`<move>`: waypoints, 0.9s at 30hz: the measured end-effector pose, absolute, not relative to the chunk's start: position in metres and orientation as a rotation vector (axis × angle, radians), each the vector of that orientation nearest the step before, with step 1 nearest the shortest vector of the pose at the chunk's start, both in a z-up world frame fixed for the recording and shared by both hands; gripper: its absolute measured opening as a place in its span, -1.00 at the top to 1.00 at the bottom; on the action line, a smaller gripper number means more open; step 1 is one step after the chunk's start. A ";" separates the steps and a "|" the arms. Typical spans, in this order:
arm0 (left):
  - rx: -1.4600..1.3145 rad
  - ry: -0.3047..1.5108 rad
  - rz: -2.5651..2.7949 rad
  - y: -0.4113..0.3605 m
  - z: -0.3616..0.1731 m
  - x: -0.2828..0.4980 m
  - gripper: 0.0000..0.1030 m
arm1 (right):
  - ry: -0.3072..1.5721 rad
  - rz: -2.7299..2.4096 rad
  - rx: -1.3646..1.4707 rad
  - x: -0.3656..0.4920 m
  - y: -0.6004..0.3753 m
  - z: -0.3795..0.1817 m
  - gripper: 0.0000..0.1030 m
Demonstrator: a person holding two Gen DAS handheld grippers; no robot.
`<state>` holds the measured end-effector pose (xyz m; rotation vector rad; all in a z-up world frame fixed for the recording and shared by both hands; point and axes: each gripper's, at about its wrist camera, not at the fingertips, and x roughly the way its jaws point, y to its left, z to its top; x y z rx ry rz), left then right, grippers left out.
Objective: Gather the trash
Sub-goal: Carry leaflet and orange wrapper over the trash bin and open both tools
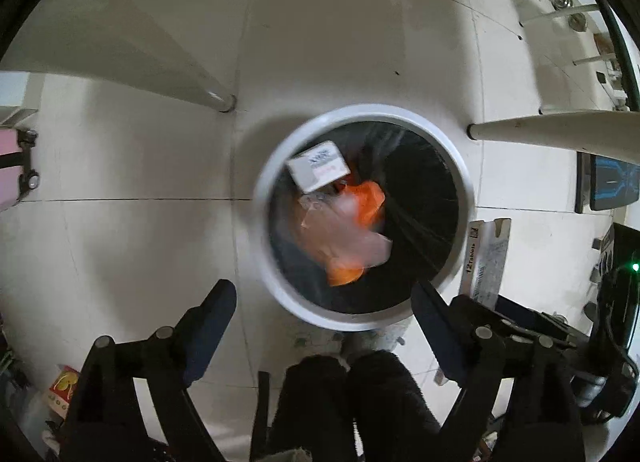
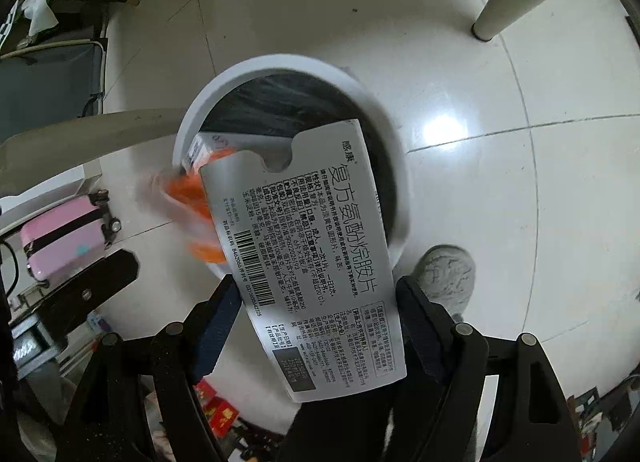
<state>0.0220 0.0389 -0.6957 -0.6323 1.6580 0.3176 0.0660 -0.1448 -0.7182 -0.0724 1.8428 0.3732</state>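
Note:
A white round bin (image 1: 276, 294) with a black liner stands on the tiled floor. Inside lie a white carton (image 1: 318, 165) and an orange and clear plastic wrapper (image 1: 344, 221), blurred. My left gripper (image 1: 324, 298) is open and empty just above the bin's near rim. My right gripper (image 2: 316, 302) is shut on a flattened grey medicine box (image 2: 312, 246) printed with Chinese text and a barcode, held over the bin (image 2: 192, 133). The same box also shows in the left wrist view (image 1: 486, 258), at the bin's right side.
White table legs (image 1: 216, 97) (image 1: 520, 127) (image 2: 504, 1) stand around the bin. A pink suitcase (image 2: 64, 238) sits at the left. My slippered foot (image 2: 448, 274) is by the bin. Red packaging (image 2: 218, 414) lies on the floor near me. Dark equipment (image 1: 616, 262) is at the right.

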 end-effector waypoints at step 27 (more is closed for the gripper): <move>-0.448 1.560 0.429 0.010 -0.489 -0.050 -0.74 | 1.610 0.341 -0.258 0.002 -0.141 -0.453 -0.98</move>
